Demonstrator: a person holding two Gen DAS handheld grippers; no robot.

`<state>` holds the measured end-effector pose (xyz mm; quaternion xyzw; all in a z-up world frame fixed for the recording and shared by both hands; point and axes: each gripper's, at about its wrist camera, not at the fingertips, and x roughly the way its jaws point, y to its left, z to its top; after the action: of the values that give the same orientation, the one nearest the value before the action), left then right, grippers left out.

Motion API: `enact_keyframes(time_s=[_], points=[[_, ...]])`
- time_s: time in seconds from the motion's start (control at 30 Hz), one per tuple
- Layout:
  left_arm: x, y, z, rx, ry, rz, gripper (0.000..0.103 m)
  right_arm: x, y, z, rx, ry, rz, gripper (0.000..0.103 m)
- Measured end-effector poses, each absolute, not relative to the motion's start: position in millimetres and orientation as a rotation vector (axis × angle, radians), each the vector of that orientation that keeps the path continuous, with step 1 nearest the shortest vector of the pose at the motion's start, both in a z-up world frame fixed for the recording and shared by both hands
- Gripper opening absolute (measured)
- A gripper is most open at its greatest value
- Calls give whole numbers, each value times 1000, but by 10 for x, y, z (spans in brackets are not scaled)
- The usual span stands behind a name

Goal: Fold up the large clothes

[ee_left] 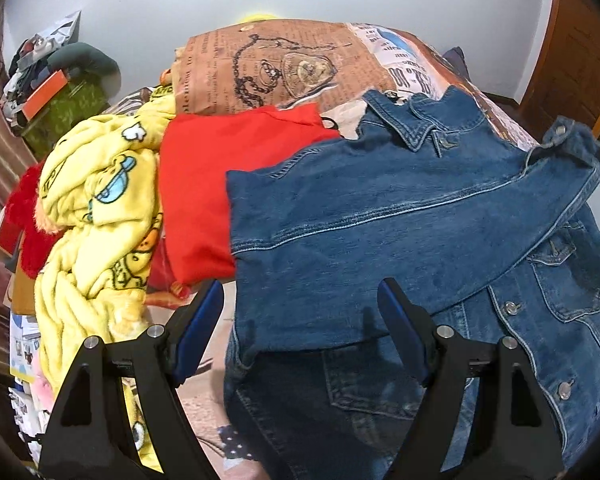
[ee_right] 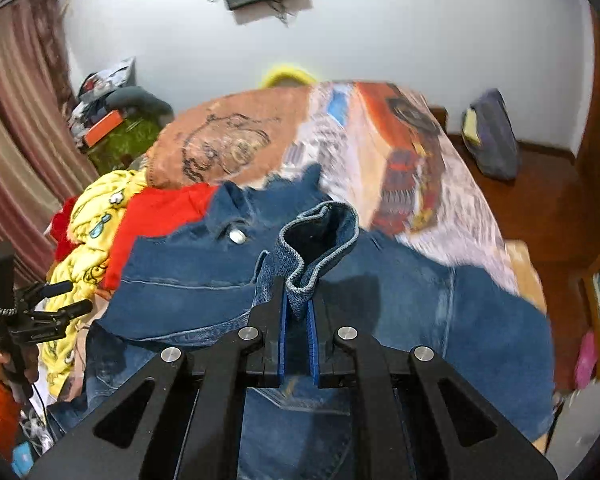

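Right gripper jaws pinched on sleeve cuff of denim jacket, cuff raised at 12 o'clock of the fingers. Left gripper jaws wide, holding nothing, hovering over jacket's lower edge. Jacket spread front-up on patterned bedspread, one sleeve folded across chest, collar at 12 o'clock. Red garment touching jacket at 10 o'clock, yellow cartoon blanket bunched beyond at 9 o'clock.
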<state>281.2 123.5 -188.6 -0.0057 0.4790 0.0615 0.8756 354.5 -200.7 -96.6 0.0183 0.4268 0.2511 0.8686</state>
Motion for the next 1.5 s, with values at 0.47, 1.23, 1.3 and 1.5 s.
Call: enact_keyframes(time_s=[0.47,1.23,1.3,1.5], points=[[2957,1218,-2239,-4,1084,147,78,3588,-2749,-1556,206,1027,396,8],[2781,1319,-2096,-37,1094,155,83,3137,-3095,-1213,46,1019,251,70],[2781,1247,-1859,-15,1043,138,83,3104,-3198,-1058,60,984,244,71],[2883,897,-1309,33,908,71,84,3050,-3472,-784,128,902,201,75]])
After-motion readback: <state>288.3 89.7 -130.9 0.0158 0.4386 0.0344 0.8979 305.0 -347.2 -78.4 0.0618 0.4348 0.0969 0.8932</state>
